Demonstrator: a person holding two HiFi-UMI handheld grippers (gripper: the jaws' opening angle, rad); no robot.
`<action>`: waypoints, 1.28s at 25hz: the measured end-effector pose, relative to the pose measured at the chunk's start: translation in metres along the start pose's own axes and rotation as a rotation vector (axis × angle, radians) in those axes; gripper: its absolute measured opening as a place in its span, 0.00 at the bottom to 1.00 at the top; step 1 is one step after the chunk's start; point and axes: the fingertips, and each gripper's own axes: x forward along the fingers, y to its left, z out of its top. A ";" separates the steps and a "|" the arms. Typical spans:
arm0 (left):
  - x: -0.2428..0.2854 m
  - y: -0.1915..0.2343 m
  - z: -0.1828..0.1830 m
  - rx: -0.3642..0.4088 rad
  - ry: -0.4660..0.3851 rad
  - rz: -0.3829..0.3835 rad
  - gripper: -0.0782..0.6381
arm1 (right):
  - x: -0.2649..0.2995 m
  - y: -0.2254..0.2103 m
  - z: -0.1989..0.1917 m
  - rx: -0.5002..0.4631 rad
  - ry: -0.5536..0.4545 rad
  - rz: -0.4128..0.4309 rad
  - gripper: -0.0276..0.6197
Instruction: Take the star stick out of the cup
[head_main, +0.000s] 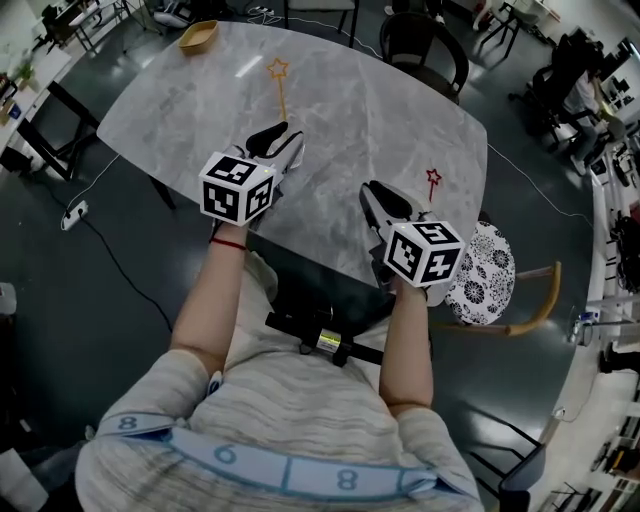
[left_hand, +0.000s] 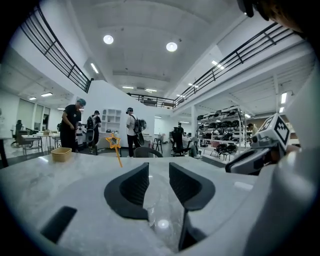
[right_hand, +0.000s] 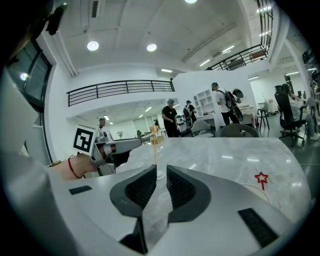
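Right gripper view: cup (right_hand: 159, 172) barely visible.

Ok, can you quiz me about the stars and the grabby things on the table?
1. True or false: the left gripper is squeezing the orange star stick.
2. Which thing is nearest the right gripper? A. the red star stick B. the yellow basket C. the orange star stick
3. How many star sticks does the head view show?

Key
1. False: its jaws are apart, with nothing between them.
2. A
3. Two
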 end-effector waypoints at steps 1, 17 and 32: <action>0.000 0.005 0.000 0.001 0.004 0.012 0.28 | 0.001 0.001 0.000 0.000 0.001 0.003 0.11; 0.034 0.070 -0.008 0.020 0.148 0.122 0.29 | 0.013 0.010 -0.005 -0.010 0.025 0.026 0.11; 0.067 0.090 -0.023 -0.052 0.255 0.132 0.19 | 0.015 0.005 -0.009 -0.006 0.040 0.017 0.11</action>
